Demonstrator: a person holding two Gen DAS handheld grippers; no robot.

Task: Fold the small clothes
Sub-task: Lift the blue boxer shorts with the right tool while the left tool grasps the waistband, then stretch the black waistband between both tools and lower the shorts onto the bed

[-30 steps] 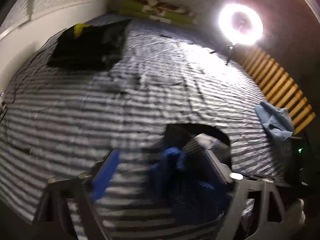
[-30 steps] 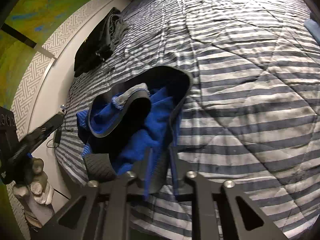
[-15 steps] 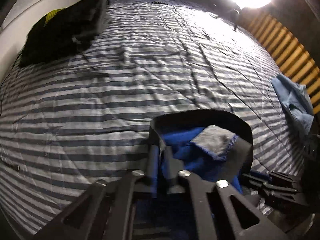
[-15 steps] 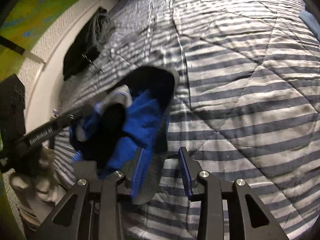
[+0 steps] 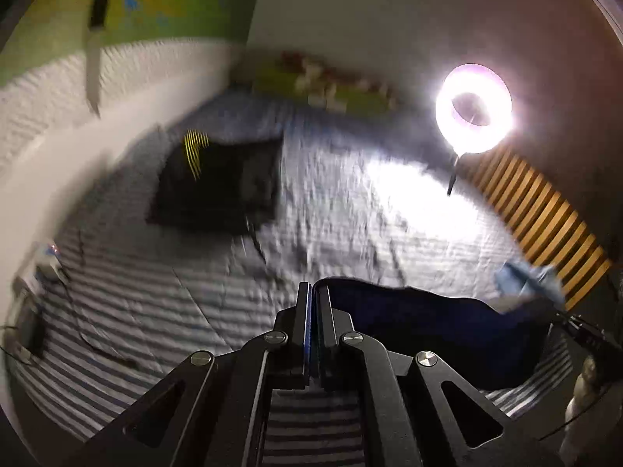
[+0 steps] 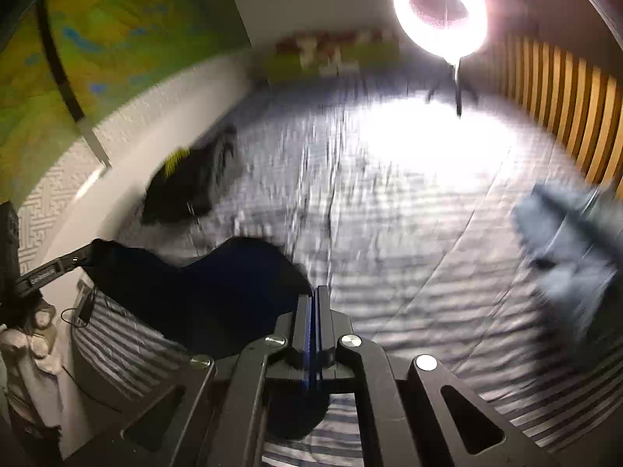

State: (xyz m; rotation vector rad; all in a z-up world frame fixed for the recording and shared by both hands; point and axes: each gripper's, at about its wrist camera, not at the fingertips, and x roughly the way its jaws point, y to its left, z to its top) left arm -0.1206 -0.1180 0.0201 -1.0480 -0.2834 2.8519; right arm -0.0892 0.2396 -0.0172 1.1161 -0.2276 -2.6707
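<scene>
A dark navy and blue small garment [image 5: 436,330] hangs stretched between my two grippers above the striped bed. In the left wrist view my left gripper [image 5: 312,292] is shut on the garment's left edge, and the cloth runs off to the right toward the other gripper's fingers [image 5: 584,334]. Seen from the right wrist, my right gripper [image 6: 314,295] is shut on the garment [image 6: 218,292] at its right edge; the cloth sags leftward to the left gripper's fingers [image 6: 58,268]. Both views are motion-blurred.
A black pile with a yellow patch [image 5: 218,186] lies at the bed's far left by the wall. A light blue garment [image 6: 564,233] sits at the right edge near the wooden slats [image 5: 545,225]. A ring light [image 6: 440,7] glares at the far end. Cables [image 5: 89,334] trail at left.
Both grippers closed on the garment and lifted it off the bed, spreading it between them. The cameras tilted up toward the far wall.
</scene>
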